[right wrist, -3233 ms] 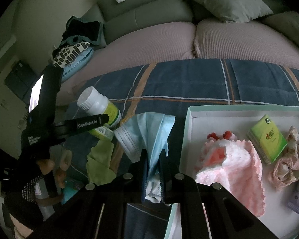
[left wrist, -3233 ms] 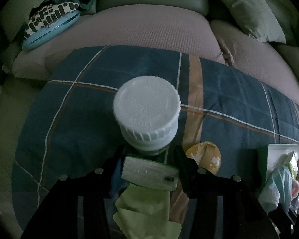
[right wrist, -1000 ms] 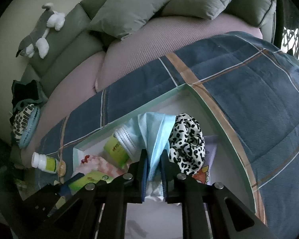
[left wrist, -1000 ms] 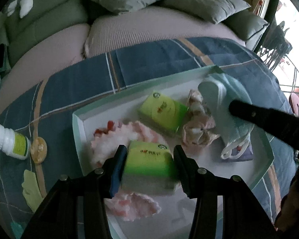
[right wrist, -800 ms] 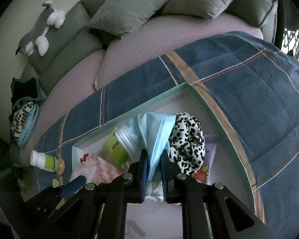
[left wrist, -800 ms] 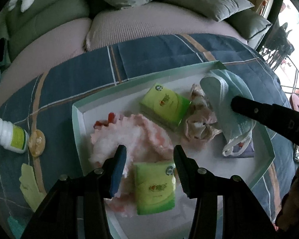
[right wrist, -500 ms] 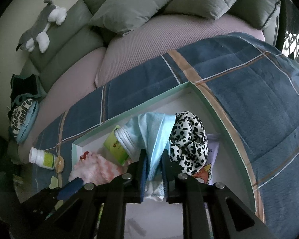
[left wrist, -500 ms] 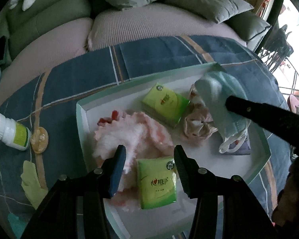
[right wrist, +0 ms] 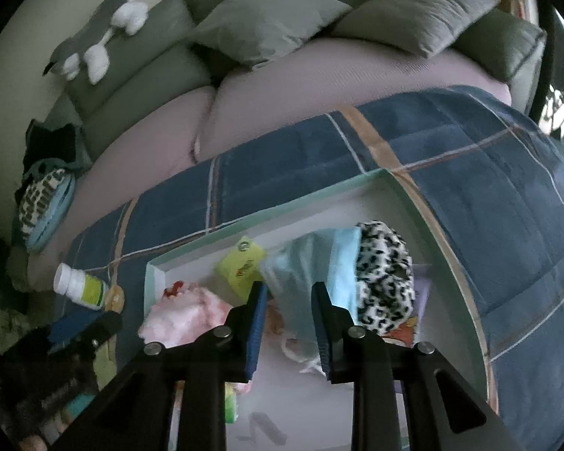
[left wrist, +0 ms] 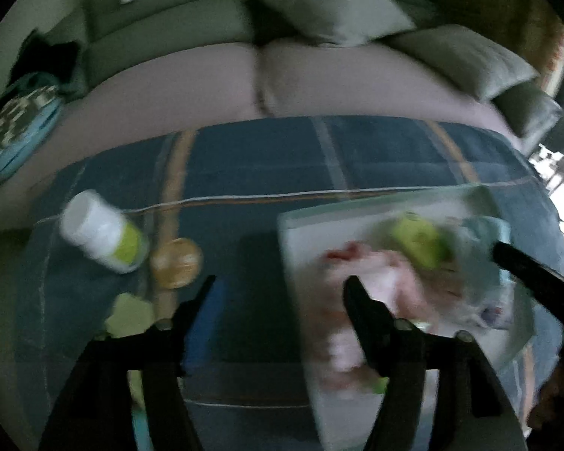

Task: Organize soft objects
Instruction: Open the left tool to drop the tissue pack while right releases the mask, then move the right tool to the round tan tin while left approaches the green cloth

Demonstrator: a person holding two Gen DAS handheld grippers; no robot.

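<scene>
1. The left gripper [left wrist: 280, 287] hangs over the blue plaid blanket [left wrist: 267, 161], just off the left edge of the tray [left wrist: 304, 233]; its jaws are spread wide with nothing between them; this view is smeared by motion blur.
2. The right gripper [right wrist: 287, 295] is above the tray [right wrist: 425, 210]; its jaws are parted, and the light blue face mask [right wrist: 312, 263] sits in the gap; whether the pads still touch it cannot be told.
3. The mask lies inside the tray, against the leopard-print scrunchie [right wrist: 385, 282] on its right and a green tissue pack [right wrist: 242, 265] on its left.
4. A fluffy pink cloth [right wrist: 184, 317] fills the tray's near-left corner; a second green pack [right wrist: 230, 406] shows partly, behind the right gripper's left finger.
5. Outside the tray, on the blanket, a white pill bottle with a green label [left wrist: 101, 231] lies on its side; a round orange disc [left wrist: 176, 262] is just beside it; a pale green cloth [left wrist: 129, 314] lies nearer the camera.
6. The blanket covers a sofa with pink seat cushions [right wrist: 319, 86], grey-green pillows [right wrist: 267, 18] and a grey-and-white plush toy [right wrist: 97, 41] on the backrest.
</scene>
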